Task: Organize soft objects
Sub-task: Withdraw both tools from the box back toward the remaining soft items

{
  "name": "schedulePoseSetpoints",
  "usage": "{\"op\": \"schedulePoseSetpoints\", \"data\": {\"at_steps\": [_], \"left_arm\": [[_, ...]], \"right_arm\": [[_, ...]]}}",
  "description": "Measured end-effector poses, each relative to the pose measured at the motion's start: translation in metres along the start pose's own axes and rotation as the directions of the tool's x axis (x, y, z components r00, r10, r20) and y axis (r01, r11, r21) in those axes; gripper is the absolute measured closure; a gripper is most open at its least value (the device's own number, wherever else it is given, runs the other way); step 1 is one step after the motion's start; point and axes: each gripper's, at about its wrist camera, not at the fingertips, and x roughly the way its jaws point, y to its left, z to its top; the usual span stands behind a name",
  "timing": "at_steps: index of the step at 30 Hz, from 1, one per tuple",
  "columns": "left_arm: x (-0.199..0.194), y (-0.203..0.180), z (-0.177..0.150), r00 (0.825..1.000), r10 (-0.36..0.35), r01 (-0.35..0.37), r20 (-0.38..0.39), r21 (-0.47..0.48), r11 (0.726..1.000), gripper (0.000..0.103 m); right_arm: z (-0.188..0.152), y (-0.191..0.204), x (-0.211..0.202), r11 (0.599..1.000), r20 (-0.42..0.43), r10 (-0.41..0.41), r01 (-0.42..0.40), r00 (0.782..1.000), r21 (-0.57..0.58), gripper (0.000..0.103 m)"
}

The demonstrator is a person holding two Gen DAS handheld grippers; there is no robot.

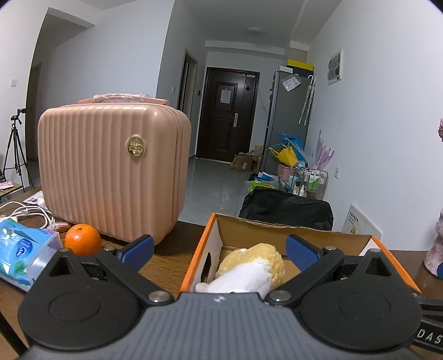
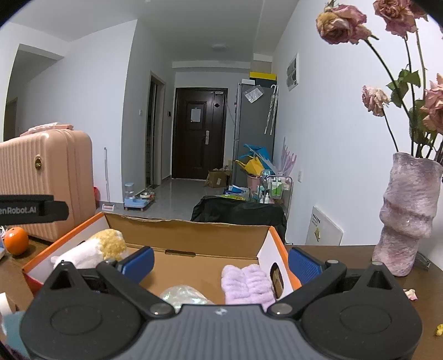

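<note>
Two grippers hang over one open cardboard box point(image 2: 193, 235), orange outside and plain brown inside, which stands on a dark wooden table point(image 1: 163, 260). The left gripper point(image 1: 218, 250) has its jaws spread wide and empty, its ribbed blue pads point(image 1: 139, 246) above the box's left end. The right gripper point(image 2: 220, 260) is likewise spread apart and holds nothing, above the box's right end.

Three soft things lie inside the box: a fluffy yellow-and-white plush toy point(image 1: 249, 270) at the left end, a ribbed lilac fleece piece point(image 2: 247, 285) against the right wall, and a shiny crinkled pale bundle point(image 2: 184, 295) at the near edge between them.

Left of the box sit one round orange point(image 1: 82, 239) and one blue tissue pack point(image 1: 22, 253). Behind the orange stands one ribbed, rounded pink case point(image 1: 110, 171) with a gold badge. Right of the box stands one lumpy mauve vase point(image 2: 407, 213) of several wilted pink roses point(image 2: 340, 23).
</note>
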Motion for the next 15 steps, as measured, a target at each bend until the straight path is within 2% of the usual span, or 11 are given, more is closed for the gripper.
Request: {"op": "schedulePoseSetpoints", "data": {"at_steps": [15], "left_arm": [[-0.060, 0.011, -0.022, 1.000, -0.011, 0.010, 0.018, 0.053, 0.999, 0.000]], "right_arm": [[-0.015, -0.006, -0.056, 1.000, 0.018, -0.011, 0.011, 1.000, -0.001, 0.000]]}}
